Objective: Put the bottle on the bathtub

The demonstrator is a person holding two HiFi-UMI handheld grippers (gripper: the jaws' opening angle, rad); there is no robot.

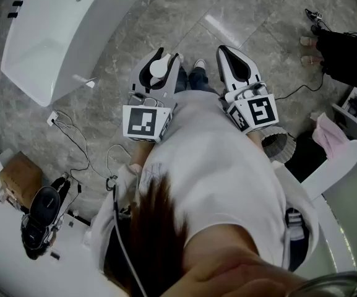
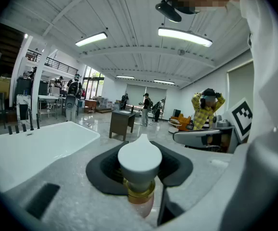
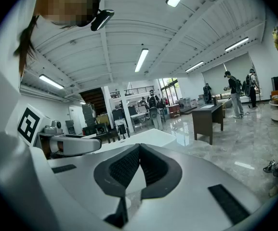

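The bottle [image 2: 139, 162] has a white teardrop cap, a gold collar and a pinkish body. My left gripper [image 1: 169, 55] is shut on it just below the cap and holds it upright in front of the person's chest; its cap [image 1: 159, 67] shows between the jaws in the head view. The white bathtub [image 1: 48, 36] stands on the marble floor to the upper left, apart from both grippers, and its rim [image 2: 37, 146] lies to the left in the left gripper view. My right gripper [image 3: 139, 147] is shut with its tips touching and nothing between them, level beside the left one.
A cardboard box [image 1: 20, 177], a black device [image 1: 42, 214] and loose cables [image 1: 73, 142] lie on the floor at the left. A person in yellow and black [image 1: 346, 57] is at the far right, near a pink cloth [image 1: 330, 135]. A dark desk [image 2: 122, 123] and people stand farther off.
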